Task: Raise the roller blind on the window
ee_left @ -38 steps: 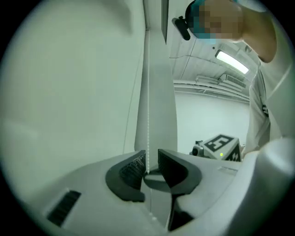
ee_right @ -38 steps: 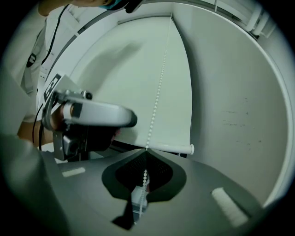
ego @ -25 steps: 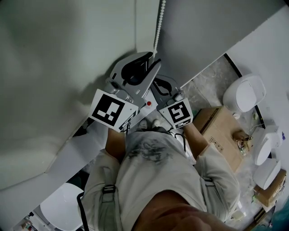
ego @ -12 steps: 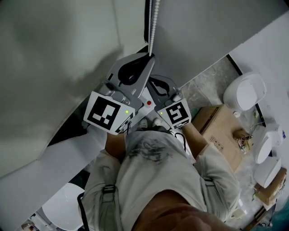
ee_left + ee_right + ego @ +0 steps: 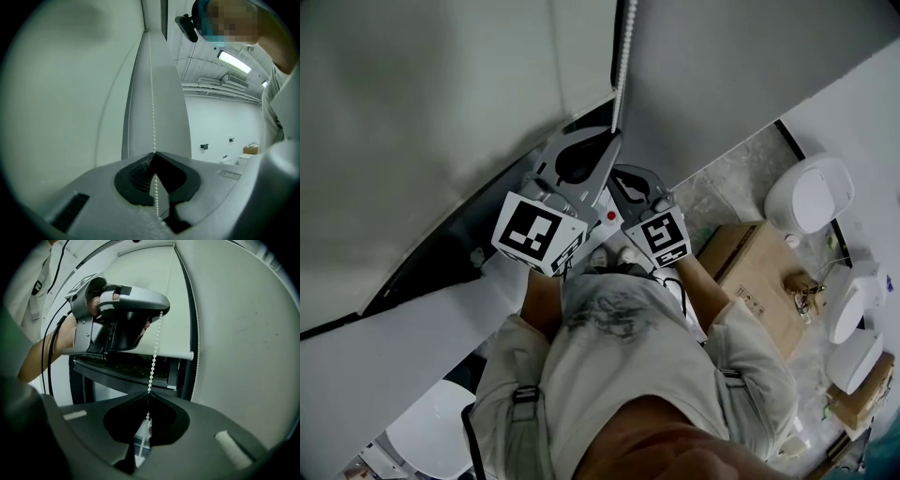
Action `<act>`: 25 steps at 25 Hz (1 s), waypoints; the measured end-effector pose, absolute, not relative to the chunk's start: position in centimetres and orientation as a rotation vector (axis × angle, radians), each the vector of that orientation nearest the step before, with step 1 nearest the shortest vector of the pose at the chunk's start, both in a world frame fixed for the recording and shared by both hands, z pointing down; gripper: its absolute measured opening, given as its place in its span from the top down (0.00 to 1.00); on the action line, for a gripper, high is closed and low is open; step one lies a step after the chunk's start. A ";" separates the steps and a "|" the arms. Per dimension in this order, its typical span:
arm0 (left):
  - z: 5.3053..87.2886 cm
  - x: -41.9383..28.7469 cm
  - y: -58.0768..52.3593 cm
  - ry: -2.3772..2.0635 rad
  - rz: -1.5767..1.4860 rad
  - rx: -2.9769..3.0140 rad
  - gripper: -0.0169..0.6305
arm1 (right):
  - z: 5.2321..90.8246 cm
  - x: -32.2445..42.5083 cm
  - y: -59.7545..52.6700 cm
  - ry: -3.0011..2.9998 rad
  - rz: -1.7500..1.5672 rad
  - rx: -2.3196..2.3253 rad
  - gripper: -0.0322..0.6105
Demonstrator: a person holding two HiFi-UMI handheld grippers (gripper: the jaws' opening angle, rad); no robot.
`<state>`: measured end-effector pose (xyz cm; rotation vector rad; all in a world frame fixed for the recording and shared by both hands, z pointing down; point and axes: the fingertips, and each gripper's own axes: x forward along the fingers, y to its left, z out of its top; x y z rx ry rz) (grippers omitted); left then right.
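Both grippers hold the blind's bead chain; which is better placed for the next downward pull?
Left. The left gripper is clamped higher on the bead chain, so it probably has more downward travel; the right gripper grips it lower.

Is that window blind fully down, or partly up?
Partly up. The blind ends at its bottom bar, and uncovered window shows below it.

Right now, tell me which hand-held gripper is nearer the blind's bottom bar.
Left. The left hand-held gripper clamps the bead chain close by the bottom bar; the right hand-held gripper clamps the same chain lower down, below the bar.
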<state>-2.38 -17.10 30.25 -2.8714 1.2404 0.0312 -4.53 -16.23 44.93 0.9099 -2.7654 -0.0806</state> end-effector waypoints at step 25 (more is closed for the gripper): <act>41.3 -2.8 -17.2 1.318 -0.166 -3.013 0.96 | 55.7 -4.3 -15.7 -2.609 0.087 0.829 0.93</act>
